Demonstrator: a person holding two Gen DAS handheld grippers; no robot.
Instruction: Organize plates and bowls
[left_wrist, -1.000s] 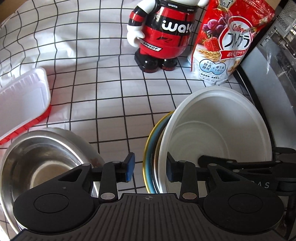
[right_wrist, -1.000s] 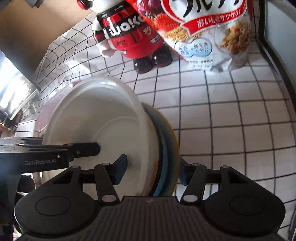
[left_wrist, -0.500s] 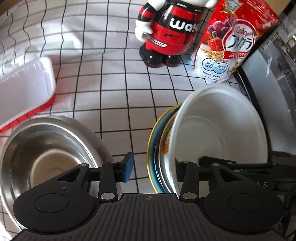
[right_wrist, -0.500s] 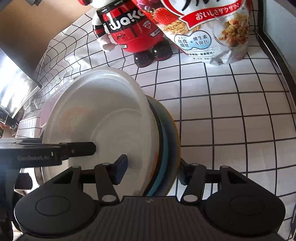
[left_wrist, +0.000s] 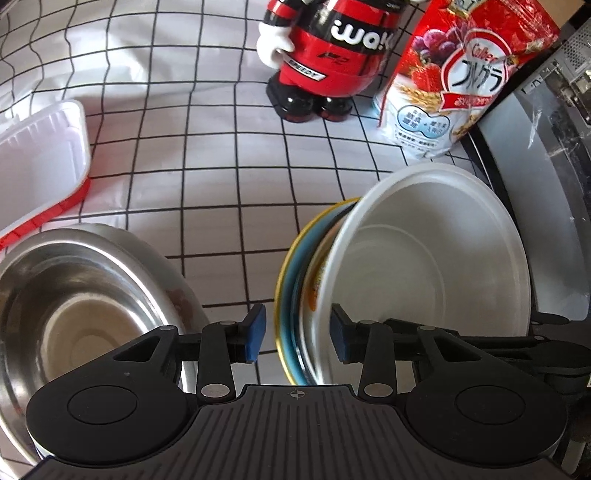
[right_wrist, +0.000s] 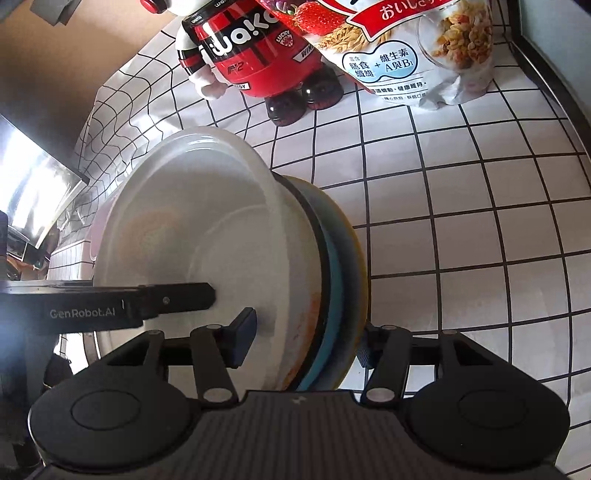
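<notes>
White cloth (left_wrist: 207, 192) ruled in a black grid covers the table under both my cameras, and most of the free ground lies in its middle and far left.

Through the left wrist camera I see my left gripper (left_wrist: 297, 336) straddling the near rim of the stack of dishes (left_wrist: 295, 288), which stands on edge. Its jaws have just been closing; the left pad sits a little clear of the yellow-rimmed outer plate, and the right pad sits just beside the inner wall of the white bowl (left_wrist: 436, 258). So it is spread, not pinching.

Through the right wrist camera my right gripper (right_wrist: 306, 343) grips the same stack of dishes (right_wrist: 332, 280) from the other side: one pad presses the white bowl (right_wrist: 192, 236) inside, the other is tucked behind the yellow-rimmed plate.

To the left, a steel bowl (left_wrist: 85, 299) lies close to my left finger, and a white tray with a red edge (left_wrist: 40, 162) sits beyond it. At the back stand a red figurine (left_wrist: 325, 55) and a cereal bag (left_wrist: 454, 81), both well apart from the stack. On the right a dark raised edge (left_wrist: 495, 162) closes off the table, near the white bowl's rim.
</notes>
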